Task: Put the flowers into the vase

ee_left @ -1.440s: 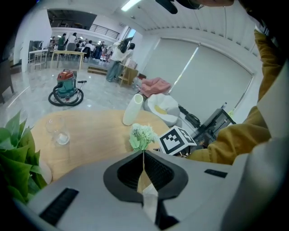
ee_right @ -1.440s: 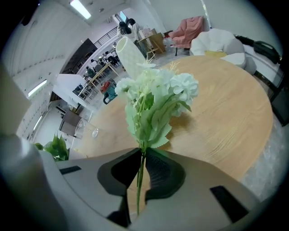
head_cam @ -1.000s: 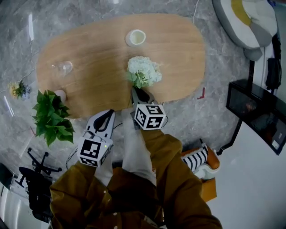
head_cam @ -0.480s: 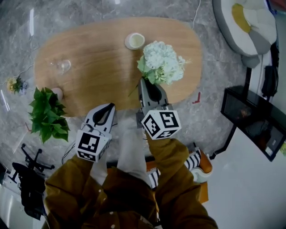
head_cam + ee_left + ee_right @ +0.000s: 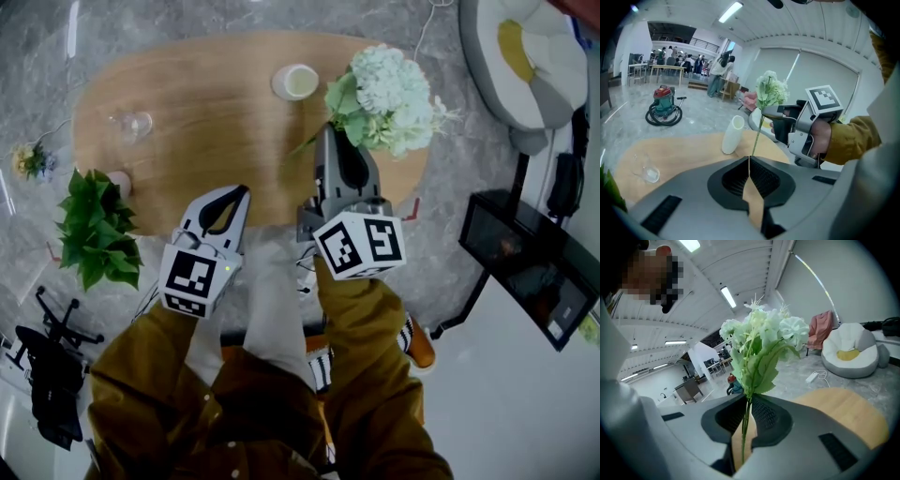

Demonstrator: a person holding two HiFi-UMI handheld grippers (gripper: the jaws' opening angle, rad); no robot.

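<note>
The tabletop (image 5: 206, 122) is a long oval of light wood with rounded ends, standing on a grey marbled floor (image 5: 450, 253). Three things stand on it, well apart from one another. A white vase (image 5: 295, 82) stands upright near the far edge, a little right of the middle, its mouth open and empty. A small clear glass (image 5: 134, 124) stands near the left end. At the near left edge is a small pale pot (image 5: 119, 181); the green leaves of its plant (image 5: 94, 230) spread out past the edge, over the floor. The middle and right end show bare wood.
</note>
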